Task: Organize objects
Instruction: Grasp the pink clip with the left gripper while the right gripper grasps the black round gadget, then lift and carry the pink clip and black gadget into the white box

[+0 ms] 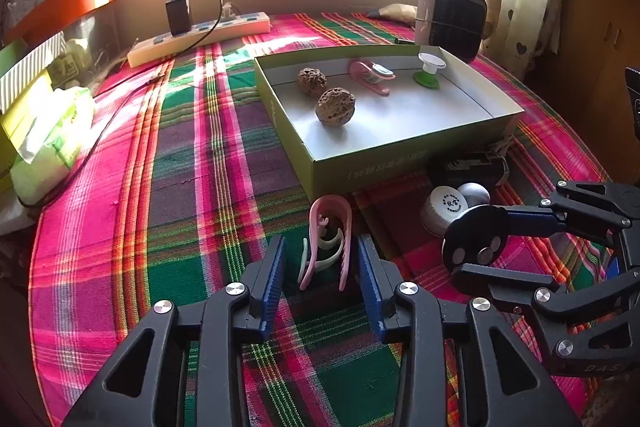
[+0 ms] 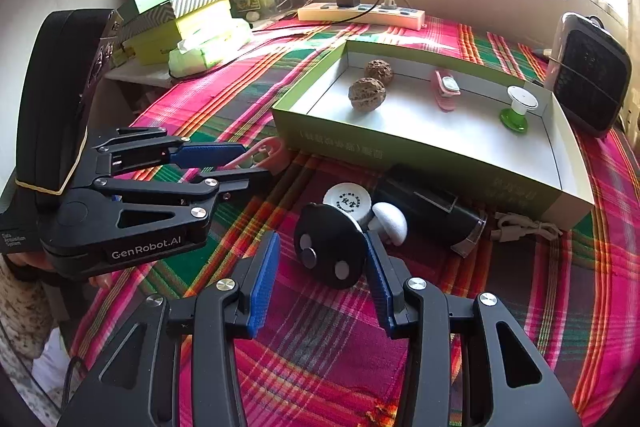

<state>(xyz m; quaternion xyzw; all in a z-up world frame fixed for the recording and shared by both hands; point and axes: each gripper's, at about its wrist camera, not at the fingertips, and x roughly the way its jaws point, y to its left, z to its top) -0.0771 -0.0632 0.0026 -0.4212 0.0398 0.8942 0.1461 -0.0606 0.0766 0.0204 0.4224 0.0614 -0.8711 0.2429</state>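
On the plaid table (image 1: 192, 163), the left tongs (image 1: 320, 279) stand open around a pink hair clip (image 1: 326, 243), not pinching it. Behind sits the green box (image 1: 400, 163) holding two walnuts (image 1: 334, 107). The right tongs (image 2: 320, 267) are open around a black disc (image 2: 330, 251), beside a white cap (image 2: 346, 203).

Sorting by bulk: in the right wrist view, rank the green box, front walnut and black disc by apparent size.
1. Green box
2. Black disc, though nearness to the camera inflates it
3. Front walnut
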